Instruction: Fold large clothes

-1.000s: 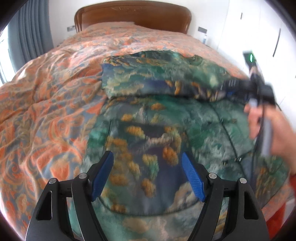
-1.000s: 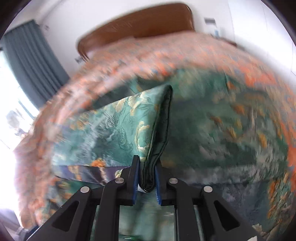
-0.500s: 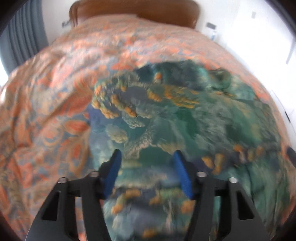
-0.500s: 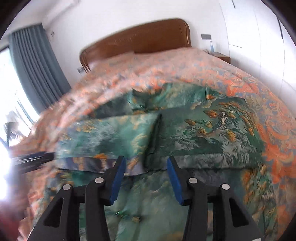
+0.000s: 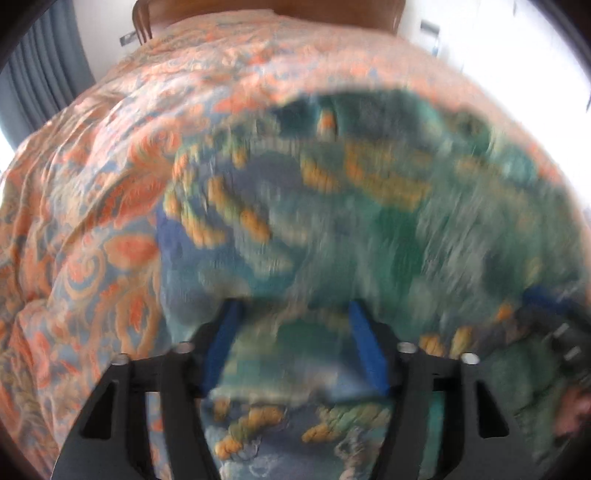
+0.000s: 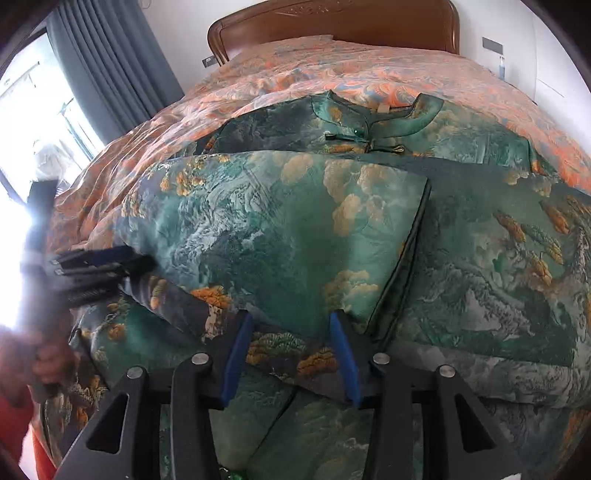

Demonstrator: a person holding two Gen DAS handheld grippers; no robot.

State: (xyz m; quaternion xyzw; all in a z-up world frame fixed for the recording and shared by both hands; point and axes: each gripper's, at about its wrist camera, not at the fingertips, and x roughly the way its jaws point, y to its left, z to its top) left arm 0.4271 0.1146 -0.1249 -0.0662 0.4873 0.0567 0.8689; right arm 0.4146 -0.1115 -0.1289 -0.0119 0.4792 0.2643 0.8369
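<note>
One garment (image 6: 280, 236), green with a landscape print, is counted, spread on one bed (image 6: 332, 74) with one orange patterned bedspread (image 5: 92, 221). One wooden headboard (image 6: 332, 26) is seen. One grey curtain (image 6: 107, 70) is counted beside one window (image 6: 26, 110). Two grippers are counted: the left gripper (image 5: 295, 343) and the right gripper (image 6: 290, 354), each with two blue pads. One hand (image 6: 44, 365) is made out, blurred, at the left edge of the right wrist view.

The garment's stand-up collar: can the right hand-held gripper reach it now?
Probably yes: the right hand-held gripper is open and holds nothing, and only the folded sleeve lies between it and the collar.
</note>
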